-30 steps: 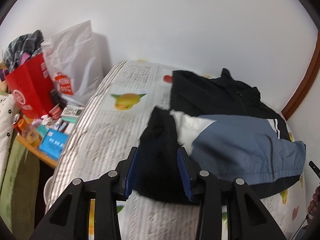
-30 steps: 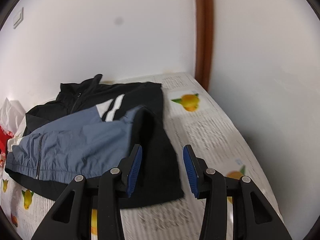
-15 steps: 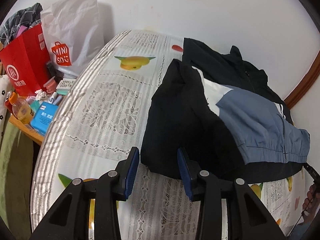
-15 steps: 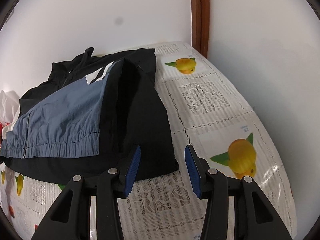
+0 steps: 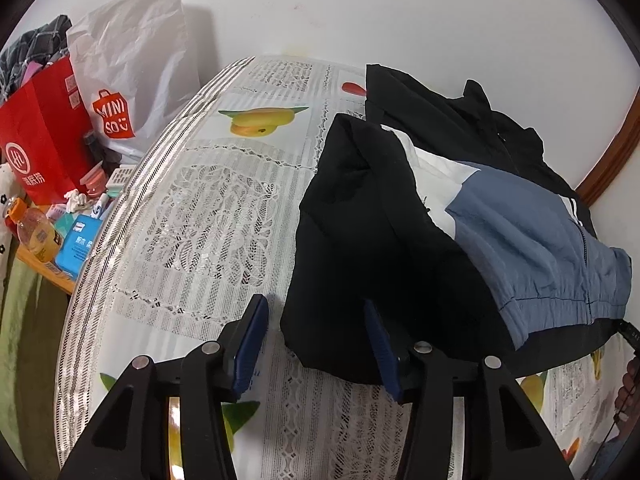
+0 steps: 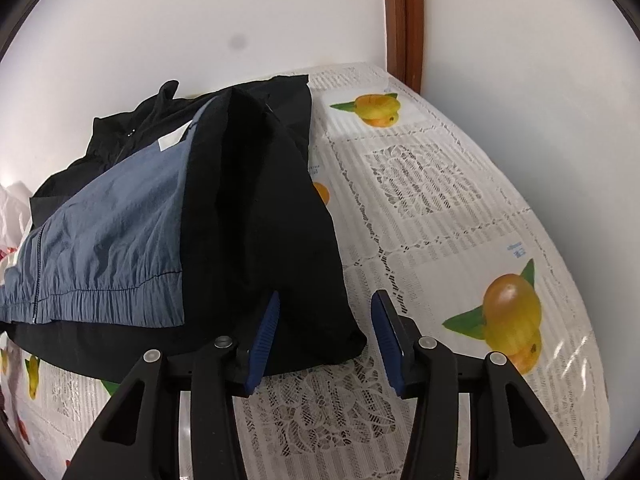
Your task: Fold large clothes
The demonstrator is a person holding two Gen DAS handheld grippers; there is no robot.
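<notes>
White walls behind, lace-and-fruit tablecloth [image 5: 208, 216] over the table, wood door frame [image 6: 404, 20] at the far right corner. Far left, off the table edge: red bag [image 5: 44, 140] and white shopping bag [image 5: 132, 76], w/ small clutter on a side shelf.

Left gripper [image 5: 316, 344]: jaws have just been opening, now spread; the black sleeve's [image 5: 360, 240] near edge lies between the pads, but they don't press it. Looks released.

Jacket [image 5: 520, 232] sits mid-table toward the back wall: black body, blue front panel, both sleeves laid inward over the front.

Right gripper [image 6: 324, 336]: jaws apart too, right sleeve's hem [image 6: 312, 328] between them, not pinched as far as I can tell.

Step in hand, prob: letting both sleeves go after folding them in. To do it well, pull each gripper straight back w/o snagging the hem, check the sleeves lie flat and roughly parallel, then regrip the bottom hem corners evenly for the next fold. Thin slippery fabric, so go slow or the fold slides open.
</notes>
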